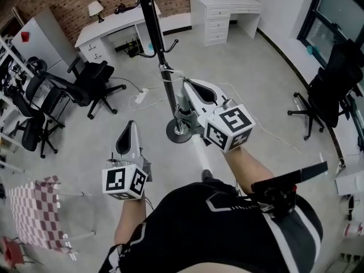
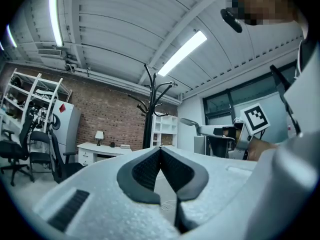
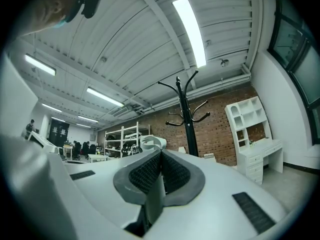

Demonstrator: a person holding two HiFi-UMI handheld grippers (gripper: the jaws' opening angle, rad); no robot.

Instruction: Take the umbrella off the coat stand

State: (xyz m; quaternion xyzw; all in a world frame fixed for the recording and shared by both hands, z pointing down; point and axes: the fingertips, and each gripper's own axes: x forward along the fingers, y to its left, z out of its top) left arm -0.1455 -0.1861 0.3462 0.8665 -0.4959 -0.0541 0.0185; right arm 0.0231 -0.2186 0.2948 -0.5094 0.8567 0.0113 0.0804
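Overhead, my right gripper (image 1: 186, 86) is clenched on the white umbrella (image 1: 200, 152), which hangs just beside the coat stand (image 1: 152, 21), its long axis near upright and its tip floorward.

Left gripper view: my left gripper (image 2: 160, 149) is closed on nothing.

Right gripper view: the curved handle (image 3: 150, 143) sits above the jaws. I'd draw the umbrella clear of the coat stand, holding it plumb.
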